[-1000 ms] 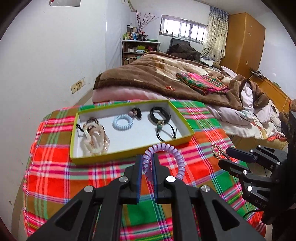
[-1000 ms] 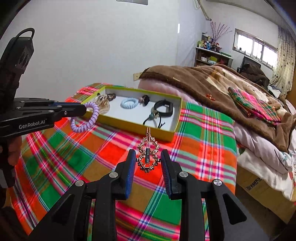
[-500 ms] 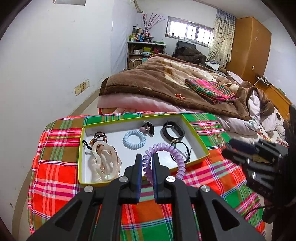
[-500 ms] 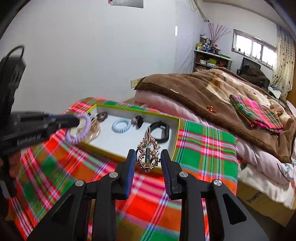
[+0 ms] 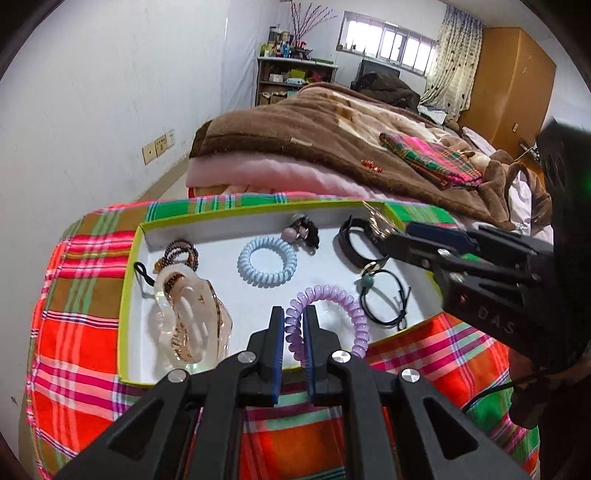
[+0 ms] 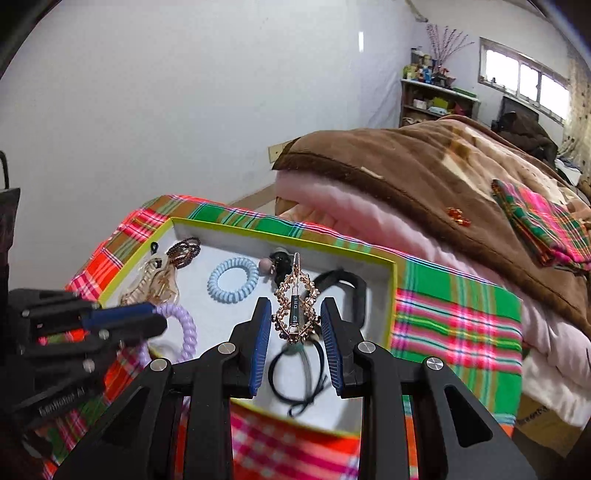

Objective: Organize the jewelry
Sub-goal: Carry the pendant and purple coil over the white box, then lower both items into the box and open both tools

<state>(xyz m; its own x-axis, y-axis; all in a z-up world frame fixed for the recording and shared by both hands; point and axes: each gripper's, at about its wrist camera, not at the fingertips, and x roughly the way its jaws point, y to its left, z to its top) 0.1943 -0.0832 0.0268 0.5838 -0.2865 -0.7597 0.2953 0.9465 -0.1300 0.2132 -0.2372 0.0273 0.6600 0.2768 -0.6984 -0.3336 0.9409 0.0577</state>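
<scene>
White plaster wall [image 5: 92, 110] ran along left, beige sockets [image 5: 159, 146] low on it. Strip of pale floor [image 5: 162, 184] showed at wall's foot. Bed [image 5: 332, 147] lay under brown blanket, pink quilt [image 5: 258, 173] beneath, folded plaid cloth [image 5: 432, 157] on top. Cluttered shelf unit [image 5: 291, 79] stood against far wall, dried branches [image 5: 306, 18] above. Barred window [image 5: 388, 37] glowed with daylight; patterned curtain [image 5: 452, 59] hung beside wooden wardrobe [image 5: 513, 77].
</scene>
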